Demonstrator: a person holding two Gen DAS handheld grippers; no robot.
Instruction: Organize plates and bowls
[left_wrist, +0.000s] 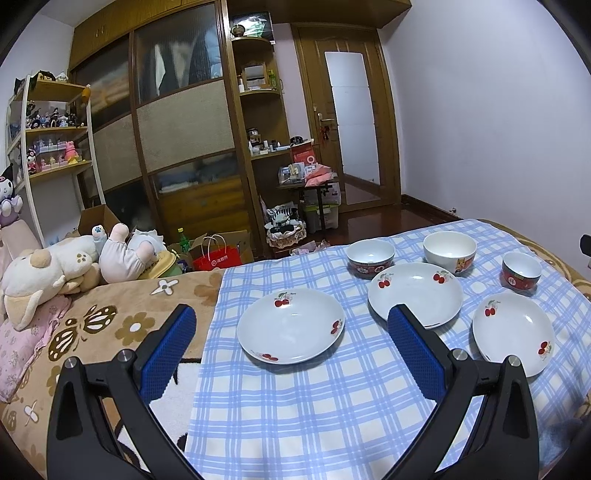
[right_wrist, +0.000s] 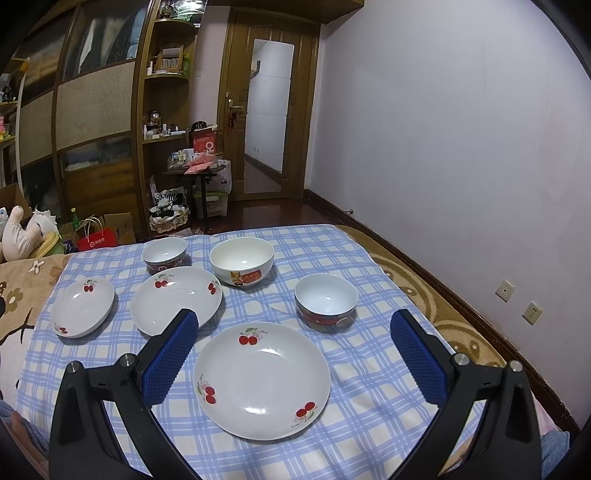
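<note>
The left hand-held gripper (left_wrist: 291, 314) hangs above the bed with its blue-padded fingers spread wide, holding nothing; a white ceramic plate with red cherry prints (left_wrist: 291, 325) lies on the blue-and-white checked cloth (left_wrist: 295, 413) right between them. The right hand-held gripper (right_wrist: 294, 319) is likewise wide and empty, framing a second cherry-printed white plate (right_wrist: 261, 380) near the cloth's near edge. A third cherry plate (right_wrist: 176, 300) sits at the middle of the cloth, partly behind the right gripper's left finger. Toward the cloth's far edge stand a white bowl with a red patterned band (right_wrist: 164, 254) and a plain white bowl with a cartoon label (right_wrist: 242, 261). A smaller red-banded bowl (right_wrist: 326, 302) sits nearer the right edge, just beyond the second plate.
</note>
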